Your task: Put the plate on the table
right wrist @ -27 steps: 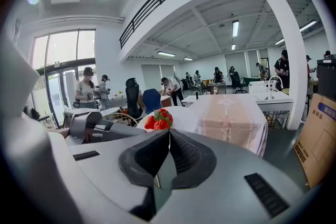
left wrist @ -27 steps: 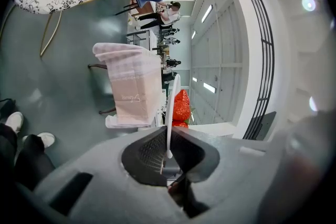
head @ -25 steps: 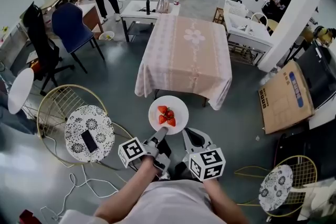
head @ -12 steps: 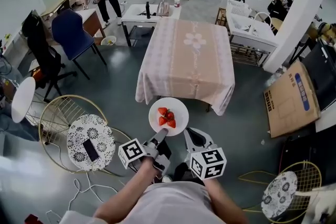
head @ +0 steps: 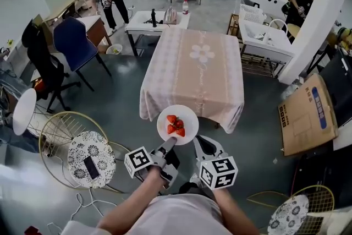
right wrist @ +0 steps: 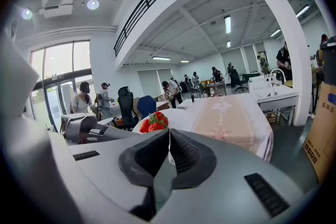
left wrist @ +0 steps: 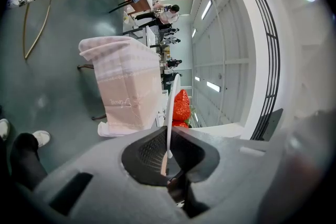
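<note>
Your worktop (head: 192, 71) stands just ahead of you on the grey floor (head: 118, 99); a pale pink cloth (head: 159, 99) covers its whole top and hangs down over the sides; a flower motif (head: 202, 53) shows on the cloth toward the far end; on the floor to your right a cardboard box (head: 308, 115) sits near the worktop; to your left stands a round patterned stool (head: 82, 154) with a dark phone (head: 91, 167) lying on it; a blue chair (head: 74, 41) stands farther off.
</note>
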A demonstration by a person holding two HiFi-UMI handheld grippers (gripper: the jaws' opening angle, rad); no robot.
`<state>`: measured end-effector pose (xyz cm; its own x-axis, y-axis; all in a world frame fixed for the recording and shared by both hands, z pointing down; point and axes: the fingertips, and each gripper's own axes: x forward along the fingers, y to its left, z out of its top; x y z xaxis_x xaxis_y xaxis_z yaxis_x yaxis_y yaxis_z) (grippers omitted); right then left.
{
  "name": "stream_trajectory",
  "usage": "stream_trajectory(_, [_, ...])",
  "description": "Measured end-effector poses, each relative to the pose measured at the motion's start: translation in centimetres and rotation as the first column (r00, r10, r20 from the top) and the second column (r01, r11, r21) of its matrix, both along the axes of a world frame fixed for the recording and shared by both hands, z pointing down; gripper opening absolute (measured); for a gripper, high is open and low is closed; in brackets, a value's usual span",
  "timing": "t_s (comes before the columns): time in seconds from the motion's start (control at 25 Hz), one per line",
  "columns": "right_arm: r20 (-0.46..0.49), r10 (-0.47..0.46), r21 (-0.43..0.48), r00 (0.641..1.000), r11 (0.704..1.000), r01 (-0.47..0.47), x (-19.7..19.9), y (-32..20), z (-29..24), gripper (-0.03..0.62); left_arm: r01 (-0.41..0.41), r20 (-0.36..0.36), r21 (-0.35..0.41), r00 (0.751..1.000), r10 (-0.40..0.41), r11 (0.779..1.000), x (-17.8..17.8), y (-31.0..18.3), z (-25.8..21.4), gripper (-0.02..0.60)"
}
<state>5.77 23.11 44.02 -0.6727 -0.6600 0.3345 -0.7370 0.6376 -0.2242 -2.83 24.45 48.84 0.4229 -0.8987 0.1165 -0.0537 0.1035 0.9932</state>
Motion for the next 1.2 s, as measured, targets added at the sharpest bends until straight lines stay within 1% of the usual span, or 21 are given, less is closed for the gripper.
stream_trajectory(0.32, [0.03,-0.005,-0.009,1.0,1.0,0.005,2.8,-4.8,-0.1,0.005,0.008,0.026,-0.01,1.0,-0.008,1.0,2.5,-4.4,-0.1,0.017])
stream_trajectory(0.56, [0.06,0.002,-0.016,0.998,1.0,-0.001,5.5,-7.5,0.1,0.005,0.018,0.027,-0.018,0.999,-0.018,1.0,4.6,-6.8,-0.2,0.017])
stream_trajectory(0.88, [0.086,0.005,-0.028,0.996,1.0,-0.002,7.0,-9.7,0.7,0.005,0.03,0.069,-0.026,0.997,-0.028,0.999,5.1,-8.5,0.8,0.017])
stream_trajectory(1.04, [0.082,0.007,-0.04,0.997,0.999,-0.004,7.0,-10.4,1.0,0.005,0.026,0.043,-0.041,0.999,-0.024,0.999,5.5,-9.5,0.6,0.017])
stream_trajectory(1.2, [0.07,0.018,-0.047,0.997,0.999,-0.014,6.7,-11.9,1.5,0.005,0.013,0.029,-0.045,0.999,-0.012,0.999,5.2,-11.2,1.5,0.017])
